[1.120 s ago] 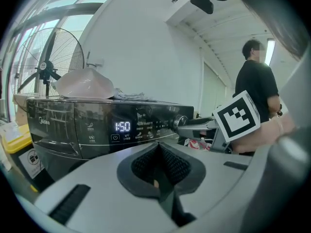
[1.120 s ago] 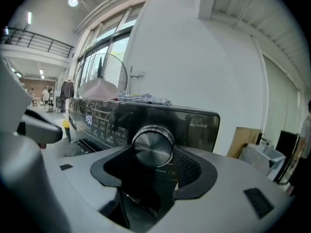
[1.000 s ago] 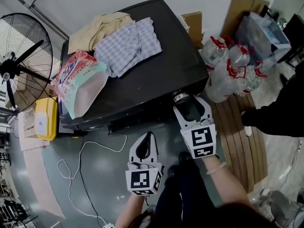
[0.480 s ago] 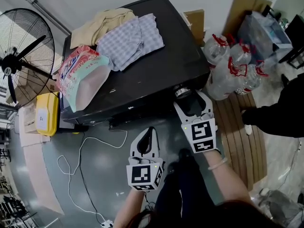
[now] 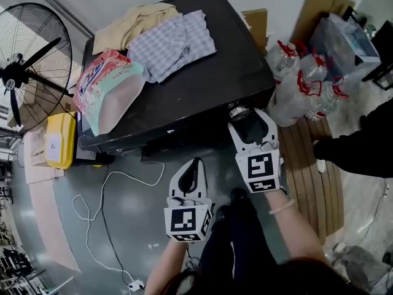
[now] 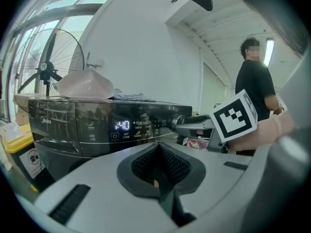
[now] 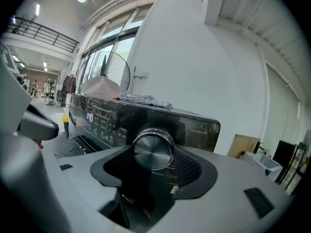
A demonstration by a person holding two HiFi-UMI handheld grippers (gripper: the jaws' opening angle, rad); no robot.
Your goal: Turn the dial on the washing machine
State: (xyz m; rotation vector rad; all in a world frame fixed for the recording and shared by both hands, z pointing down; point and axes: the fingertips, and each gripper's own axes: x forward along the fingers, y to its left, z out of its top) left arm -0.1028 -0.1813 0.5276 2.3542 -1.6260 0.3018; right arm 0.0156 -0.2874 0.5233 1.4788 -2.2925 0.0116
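The dial [image 5: 237, 110] on the washing machine [image 5: 202, 78] is seemingly clasped by the right gripper [image 5: 249, 118], whose jaws have just been closed slightly around it. The left gripper [image 5: 193, 166] is held lower, well apart.

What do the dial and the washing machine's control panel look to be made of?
The dial looks like brushed metal, or metal-finish plastic: silver, with a fine radial sheen on its face. The control panel seems glossy dark plastic or glass: it mirrors the room, and lit digits shine through.
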